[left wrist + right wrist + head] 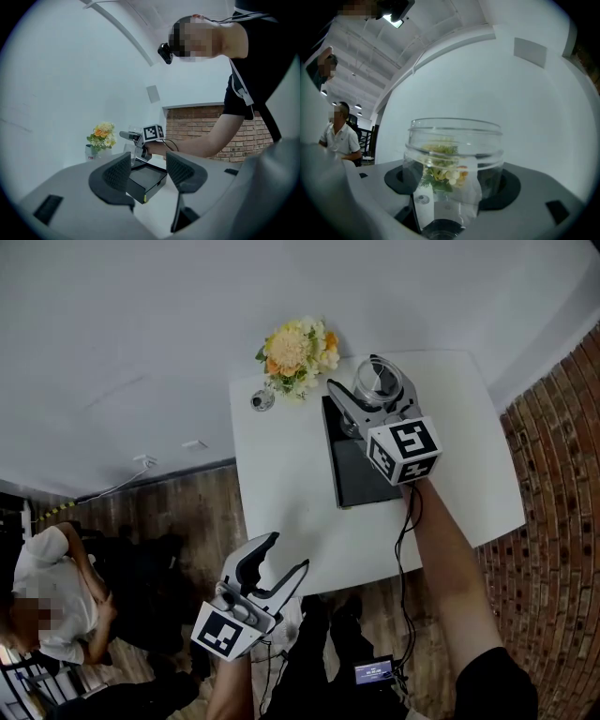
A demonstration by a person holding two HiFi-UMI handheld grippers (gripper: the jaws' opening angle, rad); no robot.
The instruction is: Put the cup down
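White table (281, 493) is carrying a black box (361, 479). Left tool (286, 554) is just hanging open and empty off the table's 7 o'clock edge. Flowers (298, 348) are sitting at the box's 10 o'clock. Right tool (453, 183), jaws wide, is gripping the clear cup (380, 379) up at the box's 12 o'clock end.

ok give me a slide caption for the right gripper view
Right tongs closed on a clear cup, held upright in front of a white wall.

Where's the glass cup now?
Head view, upper right: the clear glass cup, clamped in the right gripper, by the black box, right of the orange flowers.
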